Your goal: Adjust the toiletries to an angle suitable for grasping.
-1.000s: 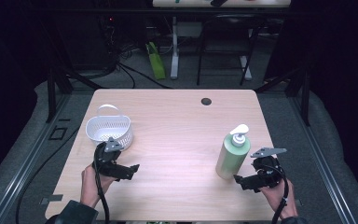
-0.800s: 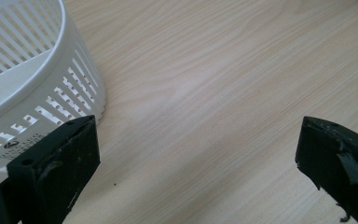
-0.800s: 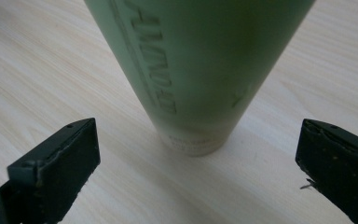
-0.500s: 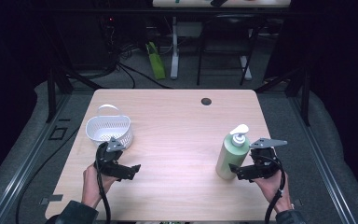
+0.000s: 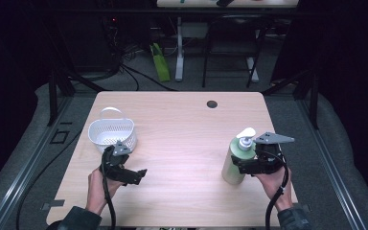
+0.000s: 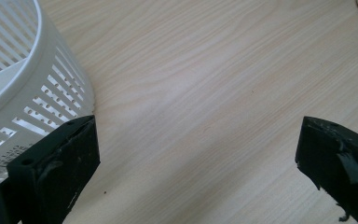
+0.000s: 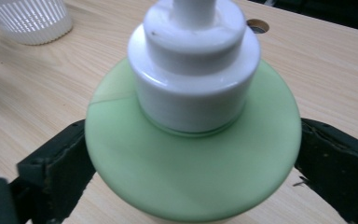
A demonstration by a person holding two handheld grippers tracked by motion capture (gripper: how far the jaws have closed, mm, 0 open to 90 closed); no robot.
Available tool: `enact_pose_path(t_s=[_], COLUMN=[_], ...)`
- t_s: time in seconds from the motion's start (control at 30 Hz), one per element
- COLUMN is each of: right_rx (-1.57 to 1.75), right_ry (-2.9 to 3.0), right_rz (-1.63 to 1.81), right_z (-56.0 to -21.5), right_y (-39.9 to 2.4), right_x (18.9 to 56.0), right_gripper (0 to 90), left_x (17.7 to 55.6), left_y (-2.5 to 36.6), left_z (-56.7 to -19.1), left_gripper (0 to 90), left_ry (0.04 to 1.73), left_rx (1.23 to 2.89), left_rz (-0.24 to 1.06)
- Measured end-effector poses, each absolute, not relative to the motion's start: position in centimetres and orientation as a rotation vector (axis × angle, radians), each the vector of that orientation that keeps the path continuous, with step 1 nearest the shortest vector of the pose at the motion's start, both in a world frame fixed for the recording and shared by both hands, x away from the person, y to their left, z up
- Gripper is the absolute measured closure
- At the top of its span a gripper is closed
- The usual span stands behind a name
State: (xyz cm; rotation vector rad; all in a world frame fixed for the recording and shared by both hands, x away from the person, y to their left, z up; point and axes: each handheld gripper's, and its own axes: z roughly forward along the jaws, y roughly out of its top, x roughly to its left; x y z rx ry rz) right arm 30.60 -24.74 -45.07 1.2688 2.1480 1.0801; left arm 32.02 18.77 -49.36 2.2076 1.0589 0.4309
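Near the surface's right edge, your right gripper (image 7: 191, 186) brackets the green pump bottle (image 7: 191, 163), fingers spread beside its shoulder. Centre, then squeeze below it. Left gripper (image 5: 133, 175): fingers released.

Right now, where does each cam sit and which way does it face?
High view: above the person's side, facing forward and down on the table; both hands, left tongs, right tongs.
Left gripper view: rides the left tongs, facing across the tabletop, jaws apart, basket beside one jaw.
Right gripper view: rides the right tongs, jaws flanking the pump bottle.
Shared: basket and bottle appear in the high and right gripper views.
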Motion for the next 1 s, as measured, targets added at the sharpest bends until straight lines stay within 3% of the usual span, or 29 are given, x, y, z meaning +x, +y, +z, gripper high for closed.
enact_pose_path(t_s=[0.13, 1.0], right_rx=[1.249, 1.228], right_ry=[2.142, 2.151], right_rz=[1.093, 1.090], right_z=[-45.0, -45.0], right_y=[-24.6, -22.0], right_x=[30.4, 30.7], right_gripper=[11.1, 11.7], left_x=[32.0, 31.9], left_y=[18.7, 18.5], left_z=[-49.3, -49.3], left_gripper=[0.0, 0.0], left_ry=[1.057, 1.039], left_rx=[2.211, 2.208], left_rz=[0.434, 0.428])
